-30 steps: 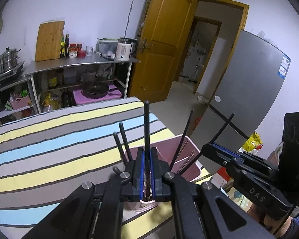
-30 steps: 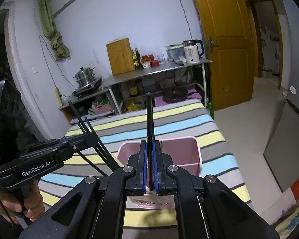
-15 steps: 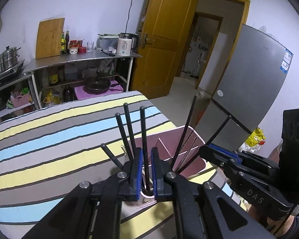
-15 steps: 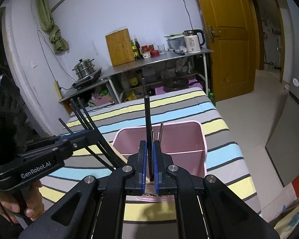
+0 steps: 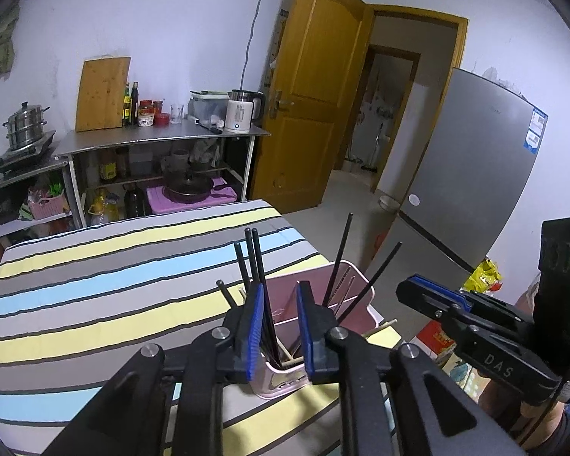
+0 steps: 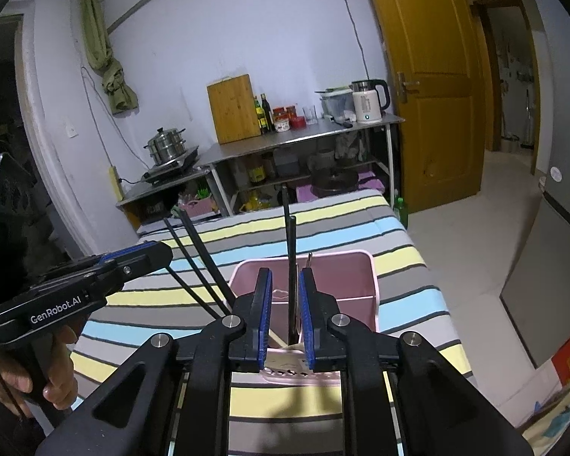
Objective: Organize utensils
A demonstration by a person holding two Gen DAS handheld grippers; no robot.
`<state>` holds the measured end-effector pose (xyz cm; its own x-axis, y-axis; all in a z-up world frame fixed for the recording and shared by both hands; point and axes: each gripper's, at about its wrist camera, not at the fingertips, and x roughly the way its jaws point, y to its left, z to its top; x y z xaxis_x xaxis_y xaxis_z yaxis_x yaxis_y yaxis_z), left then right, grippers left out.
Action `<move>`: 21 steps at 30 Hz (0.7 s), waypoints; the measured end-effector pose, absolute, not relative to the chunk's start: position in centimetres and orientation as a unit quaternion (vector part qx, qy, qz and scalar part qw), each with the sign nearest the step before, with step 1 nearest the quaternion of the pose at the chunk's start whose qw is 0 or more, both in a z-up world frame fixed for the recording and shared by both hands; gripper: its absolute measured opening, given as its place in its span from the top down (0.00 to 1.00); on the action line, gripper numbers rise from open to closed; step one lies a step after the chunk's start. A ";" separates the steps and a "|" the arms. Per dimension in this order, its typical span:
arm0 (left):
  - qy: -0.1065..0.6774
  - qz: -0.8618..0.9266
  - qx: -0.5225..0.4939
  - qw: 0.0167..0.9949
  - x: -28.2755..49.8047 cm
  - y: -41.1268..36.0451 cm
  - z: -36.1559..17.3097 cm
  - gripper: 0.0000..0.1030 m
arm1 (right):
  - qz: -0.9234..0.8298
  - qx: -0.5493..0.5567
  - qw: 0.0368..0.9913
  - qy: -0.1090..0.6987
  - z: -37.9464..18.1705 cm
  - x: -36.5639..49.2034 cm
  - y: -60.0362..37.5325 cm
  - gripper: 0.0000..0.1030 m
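A pink utensil holder stands on the striped table near its right edge. My left gripper hangs just over the holder's near-left compartment, its jaws opening. Several black chopsticks stand in that compartment, leaning by the left pad, free of both pads. My right gripper is over the holder's near side, jaws opening too. One black chopstick stands loose between its pads, its foot in the holder. More black chopsticks lean in the far compartment. Each gripper shows in the other's view.
The striped tablecloth stretches away to the left. A steel shelf behind holds a kettle, a cutting board and bottles. A grey fridge and a wooden door stand to the right. A person's hand grips the left handle.
Both grippers were shut on a black chopstick and have opened. The chopsticks have dropped into the pink holder, and both grippers have drawn back a little.
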<state>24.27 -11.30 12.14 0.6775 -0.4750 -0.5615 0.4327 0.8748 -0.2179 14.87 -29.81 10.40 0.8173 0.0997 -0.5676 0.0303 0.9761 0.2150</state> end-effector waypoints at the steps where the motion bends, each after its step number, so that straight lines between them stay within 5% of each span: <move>1: 0.314 -0.247 -0.033 0.916 24.0 -11.2 12.2 0.80 | 0.019 0.107 0.948 0.299 10.6 14.7 -29.8 0.86; 21: 0.288 -0.239 -0.013 0.927 17.4 -9.3 7.5 0.71 | 0.021 0.071 0.954 0.290 8.3 9.9 -27.1 0.85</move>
<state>17.37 -9.31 7.49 0.7202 -0.4510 -0.5272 0.4358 0.8853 -0.1620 9.86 -27.12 8.35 0.8308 0.0819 -0.5505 0.0004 0.9890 0.1479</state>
